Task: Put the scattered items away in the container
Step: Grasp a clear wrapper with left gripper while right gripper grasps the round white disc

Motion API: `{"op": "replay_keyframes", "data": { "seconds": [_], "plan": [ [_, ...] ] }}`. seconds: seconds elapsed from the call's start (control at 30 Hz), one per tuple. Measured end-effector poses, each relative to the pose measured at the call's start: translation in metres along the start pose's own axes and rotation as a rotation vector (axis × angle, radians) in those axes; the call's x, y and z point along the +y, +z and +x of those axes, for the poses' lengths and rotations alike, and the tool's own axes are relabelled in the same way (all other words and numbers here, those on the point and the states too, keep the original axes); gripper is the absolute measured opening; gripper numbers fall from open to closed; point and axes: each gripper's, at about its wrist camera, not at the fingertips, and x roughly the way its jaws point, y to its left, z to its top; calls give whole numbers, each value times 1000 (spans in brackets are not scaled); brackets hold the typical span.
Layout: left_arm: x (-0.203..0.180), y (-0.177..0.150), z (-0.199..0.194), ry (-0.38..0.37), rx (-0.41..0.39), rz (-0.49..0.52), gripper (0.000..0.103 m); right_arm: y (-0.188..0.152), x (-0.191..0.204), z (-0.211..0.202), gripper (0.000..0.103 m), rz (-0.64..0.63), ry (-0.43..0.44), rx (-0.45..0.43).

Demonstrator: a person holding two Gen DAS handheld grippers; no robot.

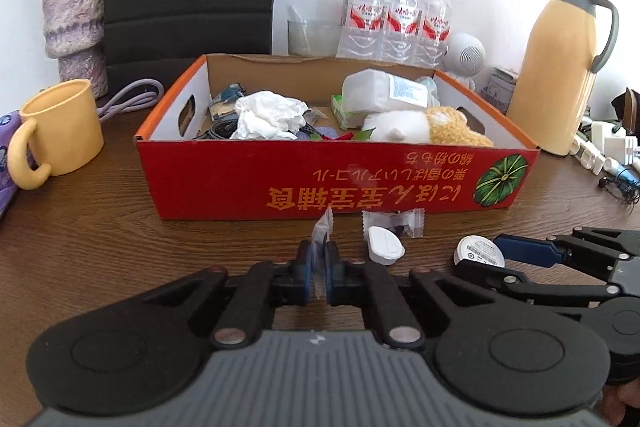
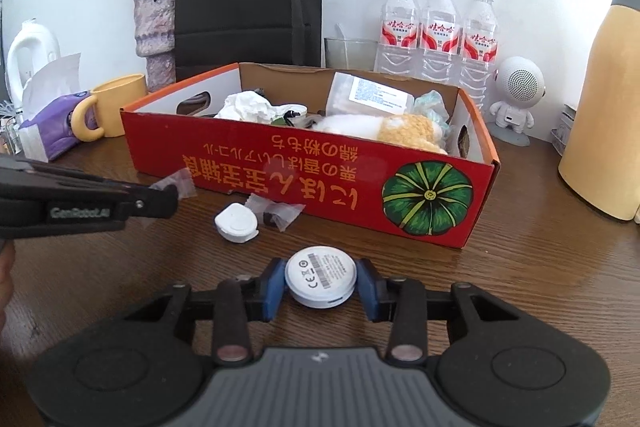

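Observation:
The red cardboard box (image 1: 280, 187) (image 2: 280, 163) stands on the wooden table and holds crumpled tissue, a plush toy, a white packet and other bits. My left gripper (image 1: 319, 249) (image 2: 172, 197) is shut on a clear plastic wrapper (image 1: 324, 227) (image 2: 182, 183) just in front of the box. My right gripper (image 2: 320, 269) (image 1: 480, 259) has its blue pads against both sides of a white round disc (image 2: 320, 281) (image 1: 478, 249) lying on the table. Between the grippers lie a white oval case (image 1: 384, 247) (image 2: 236, 223) and a clear wrapper with something dark inside (image 1: 400, 223) (image 2: 280, 215).
A yellow mug (image 1: 60, 131) and a purple tissue pack (image 2: 52, 131) sit left of the box. A yellow thermos jug (image 1: 560, 67) and white plugs with cables (image 1: 608, 147) are to the right. Three water bottles (image 1: 400, 15), a vase (image 1: 74, 15) and a white speaker figure (image 2: 516, 95) stand behind.

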Motion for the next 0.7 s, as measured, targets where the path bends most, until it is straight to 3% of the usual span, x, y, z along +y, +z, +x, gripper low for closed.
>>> {"op": "replay_keyframes", "data": {
  "seconds": [0.3, 0.4, 0.57, 0.7],
  "plan": [
    [-13, -47, -116, 14, -189, -5, 7, -26, 32, -100, 38, 108, 32, -160],
    [-15, -65, -145, -12, -228, -14, 7, -40, 45, -133, 38, 105, 22, -198],
    [-21, -90, -176, -50, -265, 1, 7, -62, 63, -171, 38, 106, 30, -203],
    [-15, -88, -180, -43, -268, -17, 7, -66, 68, -185, 38, 109, 34, -219]
  ]
}}
